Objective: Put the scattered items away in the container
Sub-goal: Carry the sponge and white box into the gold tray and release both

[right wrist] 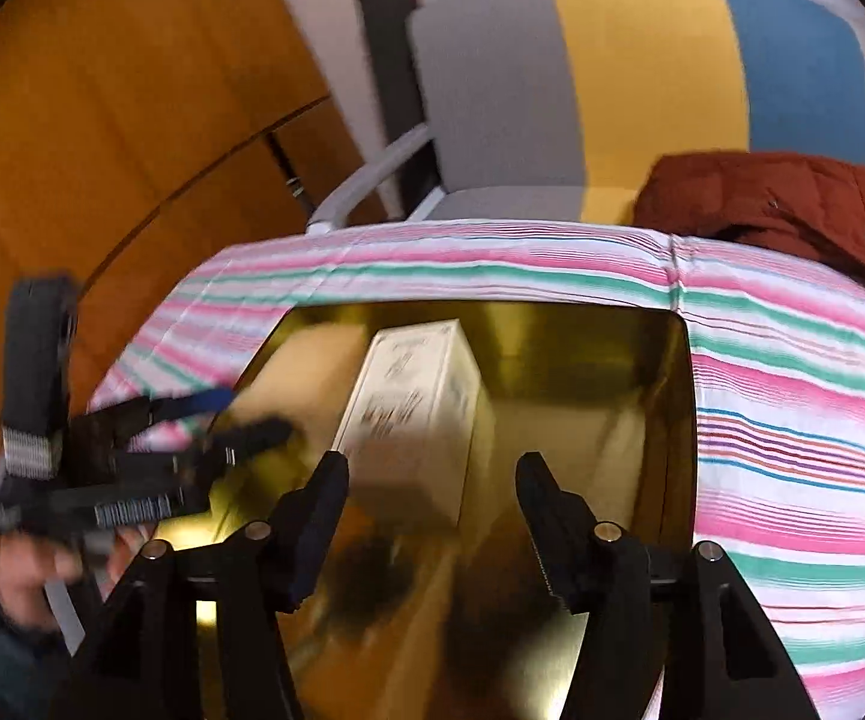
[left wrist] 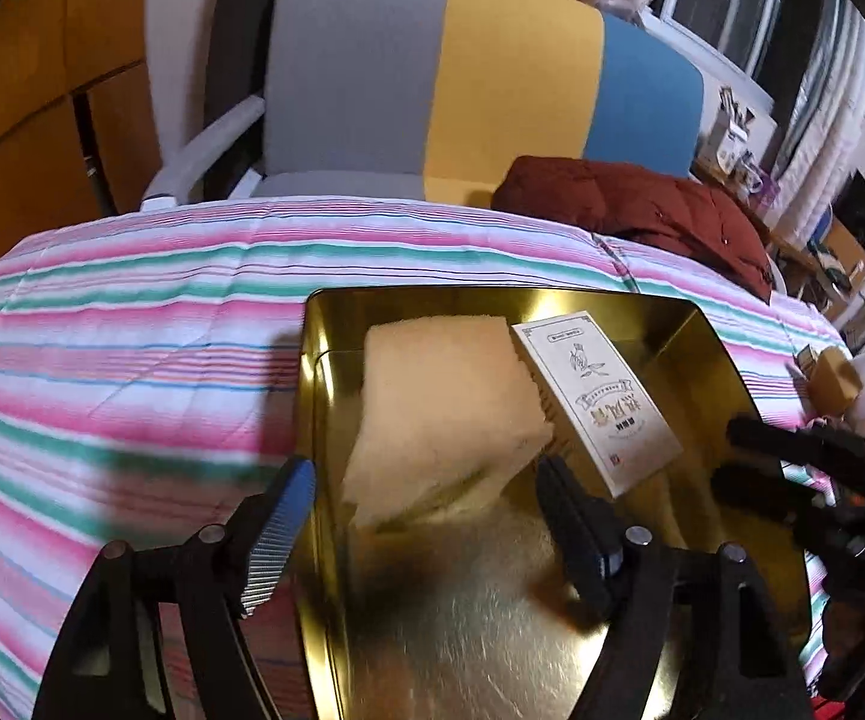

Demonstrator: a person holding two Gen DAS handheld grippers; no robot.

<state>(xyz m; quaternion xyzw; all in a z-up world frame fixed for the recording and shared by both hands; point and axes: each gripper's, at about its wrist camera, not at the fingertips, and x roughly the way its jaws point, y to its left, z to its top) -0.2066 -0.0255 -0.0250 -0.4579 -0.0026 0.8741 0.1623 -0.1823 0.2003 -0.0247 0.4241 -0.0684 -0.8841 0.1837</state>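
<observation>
A shiny gold tin (left wrist: 462,630) lies open on a striped bedspread. Inside it a pale sponge block (left wrist: 444,396) leans against a white printed box (left wrist: 594,396). My left gripper (left wrist: 426,486) is open just short of the sponge's near edge, one finger outside the tin's left wall and one inside, with no pad pressing on it. My right gripper (right wrist: 432,468) is open over the tin (right wrist: 582,360), and the white box (right wrist: 414,396) lies just beyond its fingertips. In the left wrist view the right gripper (left wrist: 738,456) stands clear to the right of the box. The sponge (right wrist: 306,372) is blurred.
The striped bedspread (left wrist: 132,330) surrounds the tin. A grey, yellow and blue chair (left wrist: 432,90) and a dark red jacket (left wrist: 642,204) lie behind it. A small brown box (left wrist: 834,378) and white blocks sit at the far right. A hand (right wrist: 24,582) holds the left gripper (right wrist: 132,462).
</observation>
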